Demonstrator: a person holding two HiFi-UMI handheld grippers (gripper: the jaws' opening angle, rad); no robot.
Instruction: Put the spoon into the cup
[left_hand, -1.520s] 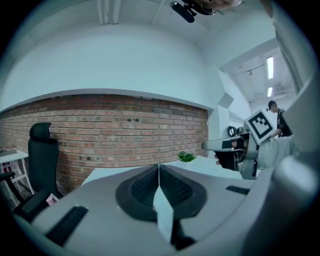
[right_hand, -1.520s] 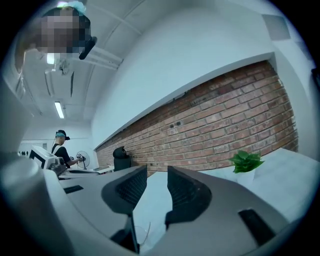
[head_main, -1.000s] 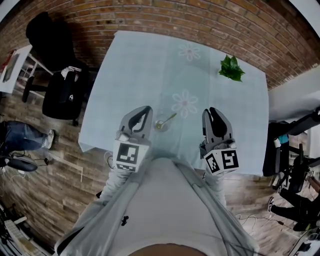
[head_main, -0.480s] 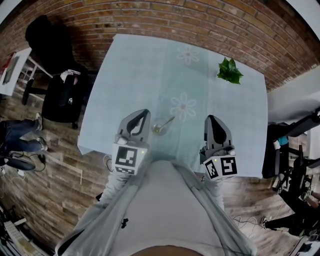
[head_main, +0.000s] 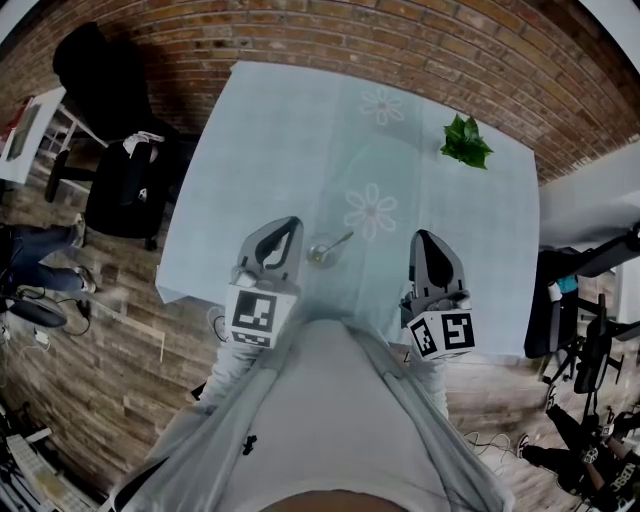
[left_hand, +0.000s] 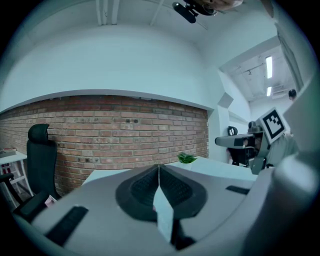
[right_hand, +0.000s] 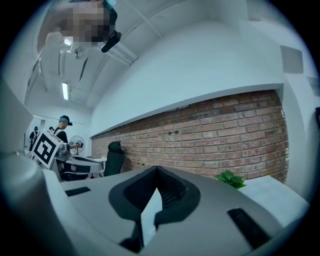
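A small clear cup (head_main: 321, 251) stands on the pale blue table (head_main: 280, 140) near its front edge, with a spoon (head_main: 339, 241) leaning in it, handle toward the upper right. My left gripper (head_main: 286, 224) is just left of the cup, held over the table edge, jaws shut and empty. The right gripper (head_main: 427, 238) is to the cup's right, also shut with nothing between its jaws. In the left gripper view the left gripper (left_hand: 159, 166) has its tips meeting; the right gripper (right_hand: 156, 168) in its own view looks the same. Neither gripper view shows the cup.
A small green plant (head_main: 464, 140) sits at the table's far right. A brick wall (head_main: 400, 40) runs behind the table. A black office chair (head_main: 125, 185) stands at the left. Desks and equipment (head_main: 585, 300) crowd the right side.
The right gripper's jaws have closed from partly open to shut. Both grippers stayed nearly in place beside the cup.
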